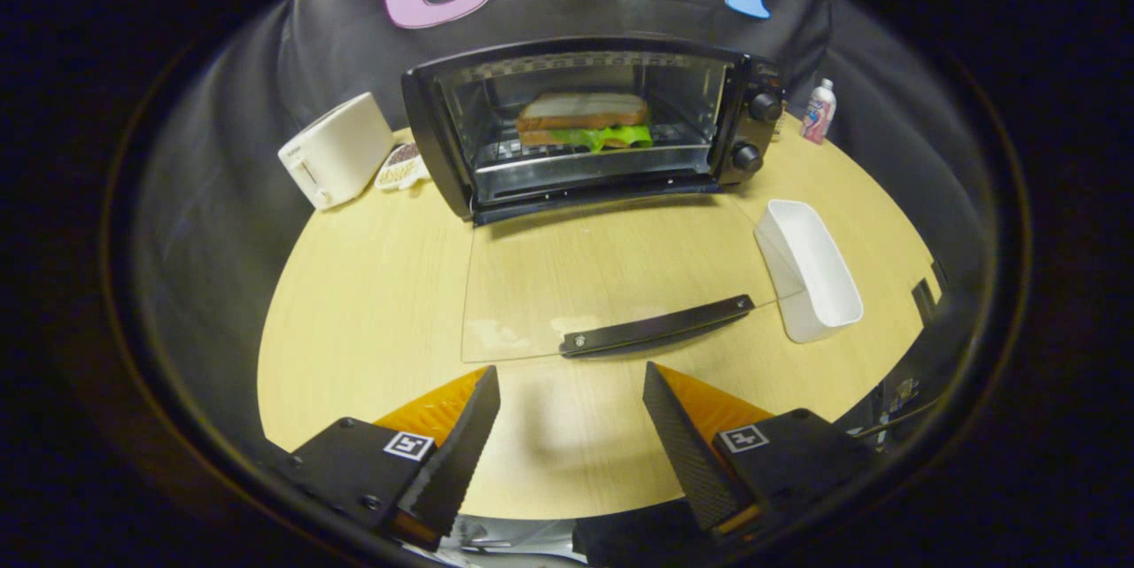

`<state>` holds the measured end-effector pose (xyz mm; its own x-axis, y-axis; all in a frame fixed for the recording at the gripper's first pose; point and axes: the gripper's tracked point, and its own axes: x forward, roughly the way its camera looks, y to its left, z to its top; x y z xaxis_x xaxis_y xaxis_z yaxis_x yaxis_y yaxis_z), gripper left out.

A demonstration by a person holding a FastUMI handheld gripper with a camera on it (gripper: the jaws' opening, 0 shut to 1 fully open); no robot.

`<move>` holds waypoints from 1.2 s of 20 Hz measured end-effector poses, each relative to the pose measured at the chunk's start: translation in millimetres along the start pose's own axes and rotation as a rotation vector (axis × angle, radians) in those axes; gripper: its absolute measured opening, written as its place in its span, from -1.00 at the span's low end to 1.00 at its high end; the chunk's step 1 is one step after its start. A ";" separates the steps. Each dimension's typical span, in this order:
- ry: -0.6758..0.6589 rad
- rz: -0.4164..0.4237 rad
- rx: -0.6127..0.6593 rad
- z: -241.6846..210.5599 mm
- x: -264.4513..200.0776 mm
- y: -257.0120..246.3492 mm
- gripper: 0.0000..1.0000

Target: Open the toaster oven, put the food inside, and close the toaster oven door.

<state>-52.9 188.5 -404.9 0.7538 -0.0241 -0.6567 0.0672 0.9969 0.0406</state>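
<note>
A black toaster oven (pixel 753 120) stands at the far side of the wooden table (pixel 354 302). Its glass door (pixel 585 276) lies folded down flat toward me, with the black handle (pixel 656 326) at its near edge. A sandwich (pixel 585 120) with green lettuce rests on the rack inside the oven. My gripper (pixel 571 386) is open, with nothing between its fingers. The fingertips hover just short of the door's handle, above the table.
A white rectangular tray (pixel 811 271) stands right of the open door, and it looks empty. A white toaster (pixel 337 150) and a small patterned dish (pixel 400 167) are left of the oven. A small bottle (pixel 819 110) stands at the oven's right.
</note>
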 end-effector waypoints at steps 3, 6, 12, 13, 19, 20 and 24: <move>0.011 0.008 -0.041 -0.2 9.1 1.9 1.00; 0.011 0.014 -0.073 4.0 14.8 0.4 1.00; -0.039 0.036 -0.061 30.1 13.1 1.3 1.00; -0.024 0.033 -0.059 28.3 12.2 -1.8 1.00; 0.075 0.000 -0.111 -11.3 4.1 -13.4 1.00; 0.073 0.001 -0.118 -10.8 7.0 -12.7 1.00; 0.044 0.013 -0.116 2.7 25.7 -9.4 1.00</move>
<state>-32.4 178.4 -420.1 0.7244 -0.0103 -0.6893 -0.0201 0.9991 -0.0361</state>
